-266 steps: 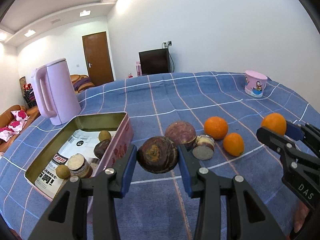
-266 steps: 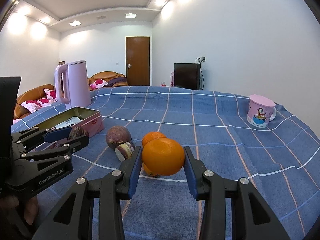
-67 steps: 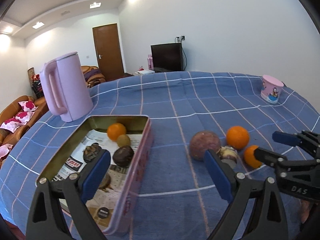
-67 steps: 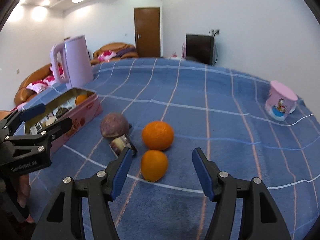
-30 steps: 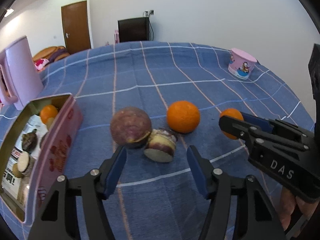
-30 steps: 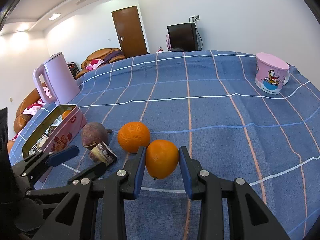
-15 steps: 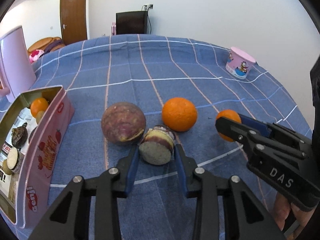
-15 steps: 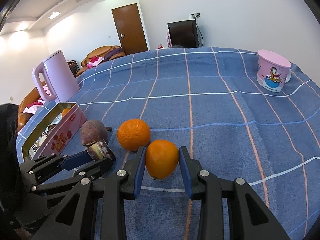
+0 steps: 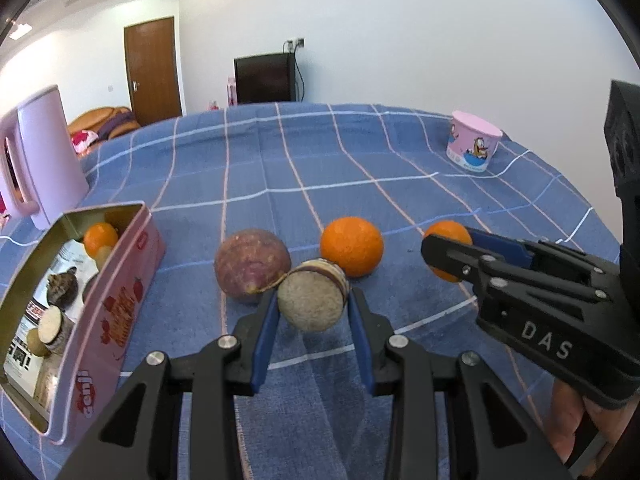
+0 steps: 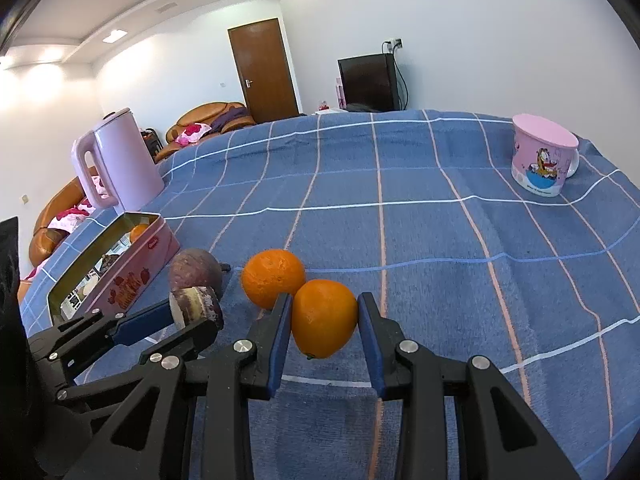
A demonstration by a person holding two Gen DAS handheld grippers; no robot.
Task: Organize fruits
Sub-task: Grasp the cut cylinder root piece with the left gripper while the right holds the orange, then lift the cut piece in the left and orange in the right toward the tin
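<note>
left gripper (image 9: 314,316) clamps cut fruit (image 9: 313,300) | right gripper (image 10: 323,328) clamps orange (image 10: 323,318) | lift both clear, carry level to tin (image 9: 120,292)

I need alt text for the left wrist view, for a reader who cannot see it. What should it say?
The left gripper is shut on a cut purple fruit piece above a blue checked tablecloth. Behind it lie a round purple fruit and an orange; the right gripper holds another orange. A pink tin with fruit stands at left.
</note>
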